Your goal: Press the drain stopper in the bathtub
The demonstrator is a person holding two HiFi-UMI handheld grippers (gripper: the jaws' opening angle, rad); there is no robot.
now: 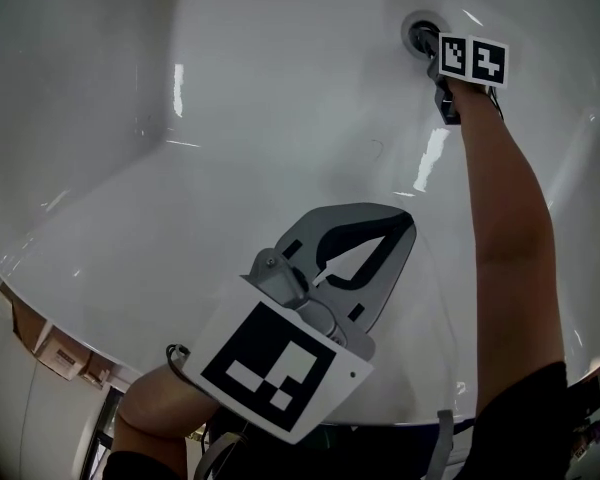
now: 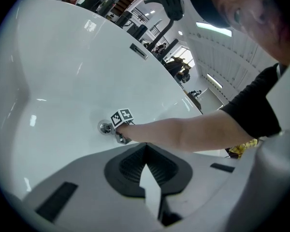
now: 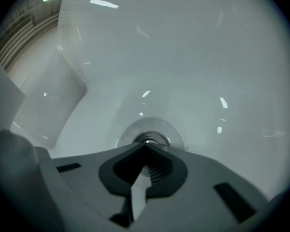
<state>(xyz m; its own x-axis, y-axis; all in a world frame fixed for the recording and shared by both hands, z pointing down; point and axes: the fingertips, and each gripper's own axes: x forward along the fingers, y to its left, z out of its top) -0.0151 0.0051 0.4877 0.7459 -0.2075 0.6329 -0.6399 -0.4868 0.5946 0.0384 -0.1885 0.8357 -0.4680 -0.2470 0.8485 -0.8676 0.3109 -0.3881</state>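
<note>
Nearest, left gripper (image 1: 398, 220) hangs over the bathtub (image 1: 230, 118), jaws pressed together, empty. I note right gripper (image 3: 145, 147) jaws likewise together, tips at the drain stopper (image 3: 148, 137) deep in its basin.

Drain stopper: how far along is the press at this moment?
Done: the right tool, jaws together, sits tip-first at the drain stopper. In hand: the push itself. Remaining: the stopper seating down, which cannot be judged here, then withdrawing. The left tool hangs shut, empty.
</note>
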